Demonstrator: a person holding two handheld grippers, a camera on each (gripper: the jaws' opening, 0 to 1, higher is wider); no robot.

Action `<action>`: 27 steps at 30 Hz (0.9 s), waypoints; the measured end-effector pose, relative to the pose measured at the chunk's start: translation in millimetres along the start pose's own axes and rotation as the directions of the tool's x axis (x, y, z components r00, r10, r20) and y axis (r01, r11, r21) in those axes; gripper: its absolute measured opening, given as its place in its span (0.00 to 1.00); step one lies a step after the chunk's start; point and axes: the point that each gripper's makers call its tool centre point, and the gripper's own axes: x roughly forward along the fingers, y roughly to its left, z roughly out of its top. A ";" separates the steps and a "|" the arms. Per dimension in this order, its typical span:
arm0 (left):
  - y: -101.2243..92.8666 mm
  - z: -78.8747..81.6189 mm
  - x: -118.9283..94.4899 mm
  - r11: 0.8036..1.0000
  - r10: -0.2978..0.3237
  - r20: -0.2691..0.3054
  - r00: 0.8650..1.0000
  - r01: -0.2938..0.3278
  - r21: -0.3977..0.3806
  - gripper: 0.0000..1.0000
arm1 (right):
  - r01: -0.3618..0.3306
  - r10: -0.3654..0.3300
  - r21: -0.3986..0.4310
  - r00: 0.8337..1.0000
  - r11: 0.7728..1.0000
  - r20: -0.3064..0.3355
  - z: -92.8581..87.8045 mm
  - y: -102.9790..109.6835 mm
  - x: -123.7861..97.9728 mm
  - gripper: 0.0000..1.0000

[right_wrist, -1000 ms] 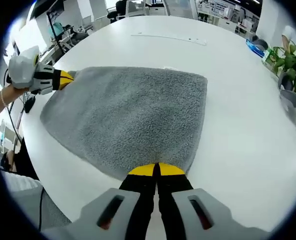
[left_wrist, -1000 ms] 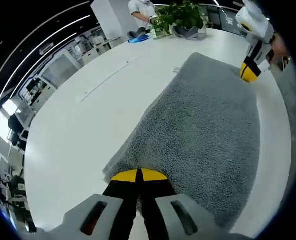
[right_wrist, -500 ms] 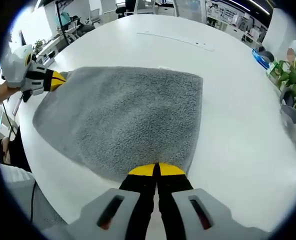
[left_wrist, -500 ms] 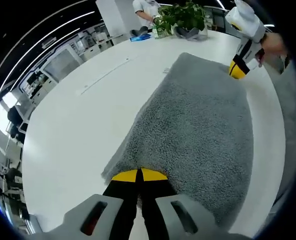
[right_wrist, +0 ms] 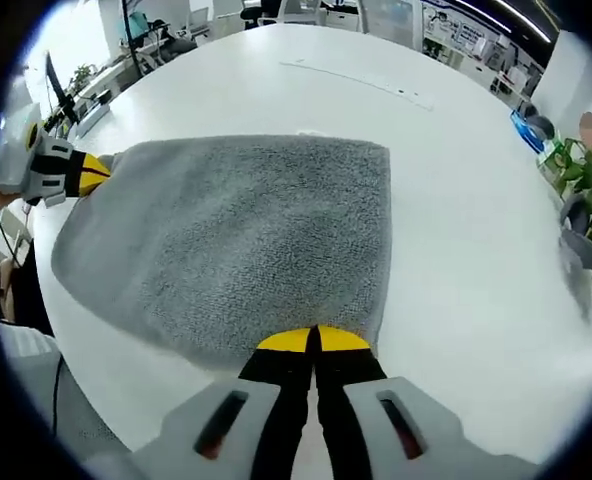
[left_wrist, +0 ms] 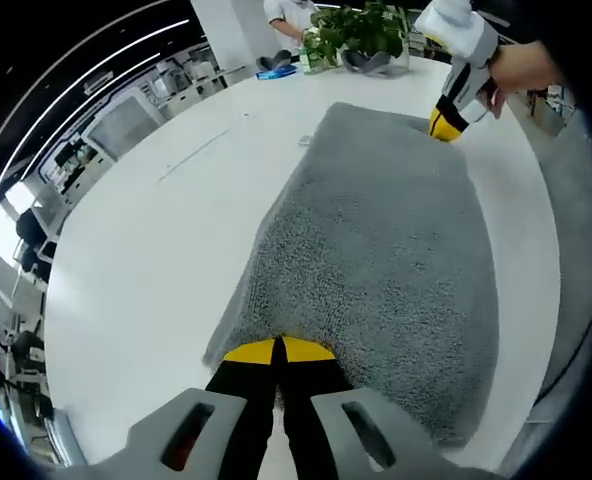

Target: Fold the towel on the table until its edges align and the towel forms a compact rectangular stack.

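Observation:
A grey terry towel (left_wrist: 376,240) lies stretched over the round white table (left_wrist: 156,260). My left gripper (left_wrist: 279,350) is shut on the towel's near corner, its yellow tips pressed together on the fabric. My right gripper (left_wrist: 442,125) shows at the towel's far corner, held by a hand. In the right gripper view the same towel (right_wrist: 246,235) spreads ahead, and my right gripper (right_wrist: 314,340) is shut on its near corner. The left gripper (right_wrist: 91,172) pinches the towel's left corner there.
Potted green plants (left_wrist: 361,25) and a blue object (left_wrist: 278,72) stand at the table's far side, where a person in white stands behind it. A thin pale strip (right_wrist: 356,78) lies on the table beyond the towel. Office desks and chairs surround the table.
Both grippers stayed shut on their corners. The towel now looks longer and more stretched, with the two grippers drawn further apart.

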 end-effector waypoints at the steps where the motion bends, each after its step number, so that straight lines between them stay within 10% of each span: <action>1: -2.6 -1.6 -1.7 1.000 -0.004 -0.003 1.000 0.004 0.000 0.01 | 0.000 0.000 -0.004 1.000 1.000 -0.002 1.0 -1.2 0.7 0.00; 27: -40.9 -10.7 -21.2 0.998 -0.065 -0.020 0.998 0.065 -0.015 0.01 | 0.020 -0.021 -0.080 1.000 0.997 -0.011 24.8 -20.0 11.7 0.00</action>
